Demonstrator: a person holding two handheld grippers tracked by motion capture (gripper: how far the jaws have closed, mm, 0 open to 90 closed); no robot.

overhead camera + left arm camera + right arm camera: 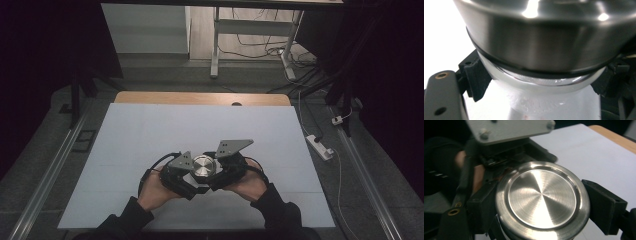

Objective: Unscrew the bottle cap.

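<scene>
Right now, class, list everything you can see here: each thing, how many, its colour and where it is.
Jar lid: one, brushed silver metal, between both grippers, near table edge.
Jar body: one, clear or whitish, under the lid.
Table cover: one, white, across the table.
Table: one, wood, far edge showing.
Power strip: one, white, floor at right.
Left hand-held gripper: one, black, shut on the jar body.
Right hand-held gripper: one, black, shut on the lid.

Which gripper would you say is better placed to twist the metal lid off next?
Right, probably: the right gripper clamps the metal lid, while the left gripper grips the translucent jar beneath it.
</scene>
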